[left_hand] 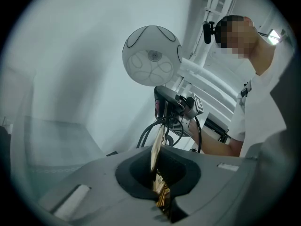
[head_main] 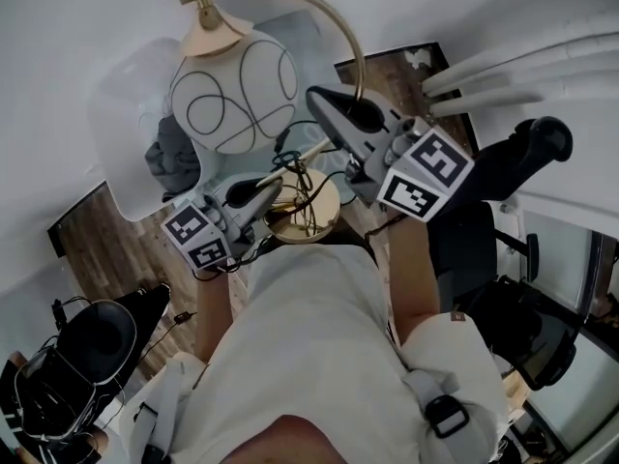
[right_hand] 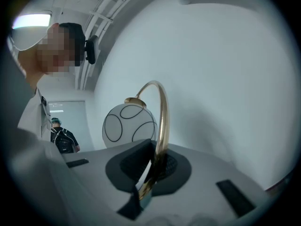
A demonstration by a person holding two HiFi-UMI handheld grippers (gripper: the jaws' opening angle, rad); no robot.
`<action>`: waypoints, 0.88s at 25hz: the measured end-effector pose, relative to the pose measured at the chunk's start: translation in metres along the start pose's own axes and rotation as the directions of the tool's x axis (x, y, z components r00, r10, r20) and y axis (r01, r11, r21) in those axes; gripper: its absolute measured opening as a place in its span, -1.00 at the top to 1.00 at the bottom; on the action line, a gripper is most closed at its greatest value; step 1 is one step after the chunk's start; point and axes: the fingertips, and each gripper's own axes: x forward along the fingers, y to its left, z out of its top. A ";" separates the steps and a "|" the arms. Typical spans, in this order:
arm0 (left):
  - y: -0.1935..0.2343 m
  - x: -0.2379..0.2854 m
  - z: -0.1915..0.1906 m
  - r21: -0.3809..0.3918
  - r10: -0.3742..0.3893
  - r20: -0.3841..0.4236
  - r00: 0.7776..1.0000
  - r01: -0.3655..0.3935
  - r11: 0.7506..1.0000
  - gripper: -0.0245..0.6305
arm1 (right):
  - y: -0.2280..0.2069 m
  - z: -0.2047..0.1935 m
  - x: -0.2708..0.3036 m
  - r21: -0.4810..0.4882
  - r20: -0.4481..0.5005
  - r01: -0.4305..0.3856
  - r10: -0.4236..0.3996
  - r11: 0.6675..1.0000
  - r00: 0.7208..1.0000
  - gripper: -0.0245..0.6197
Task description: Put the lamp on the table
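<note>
The lamp has a white globe shade (head_main: 232, 90) with black looping lines, a curved gold arm (head_main: 329, 8) and a round gold base (head_main: 302, 209). It hangs in the air between both grippers, above the edge of a white table (head_main: 121, 177). My left gripper (head_main: 267, 195) is shut on the gold stem just above the base; in the left gripper view the stem (left_hand: 157, 157) runs up out of the left gripper (left_hand: 161, 194). My right gripper (head_main: 334, 114) is shut on the gold arm higher up. The arm (right_hand: 162, 121) rises from the right gripper (right_hand: 148, 182) toward the globe (right_hand: 129, 126).
A black cable (head_main: 290, 162) is looped round the stem. Grey cloth (head_main: 172, 158) lies beside the table. A black office chair (head_main: 508, 298) stands at the right and a black bag (head_main: 82, 351) at lower left on the wood floor (head_main: 102, 249). White bars (head_main: 522, 66) cross the upper right.
</note>
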 end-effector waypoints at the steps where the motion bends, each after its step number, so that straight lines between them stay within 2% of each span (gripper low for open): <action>1: 0.005 0.002 0.001 -0.001 -0.003 -0.003 1.000 0.003 1.000 0.93 | -0.004 0.000 0.003 0.002 0.004 -0.004 0.004 1.000 1.000 0.93; 7: 0.036 0.010 0.007 0.002 0.016 -0.028 0.999 -0.016 1.000 0.93 | -0.032 -0.005 0.022 0.011 -0.007 -0.004 0.004 1.000 1.000 0.93; 17: 0.050 0.047 -0.017 0.026 0.085 -0.032 0.996 -0.084 0.996 0.93 | -0.068 -0.023 0.008 0.075 0.016 -0.103 0.102 0.992 0.995 0.93; 22: 0.064 0.057 -0.016 0.025 0.095 -0.012 0.995 -0.094 0.995 0.93 | -0.079 -0.020 0.016 0.083 0.020 -0.139 0.138 0.987 0.990 0.93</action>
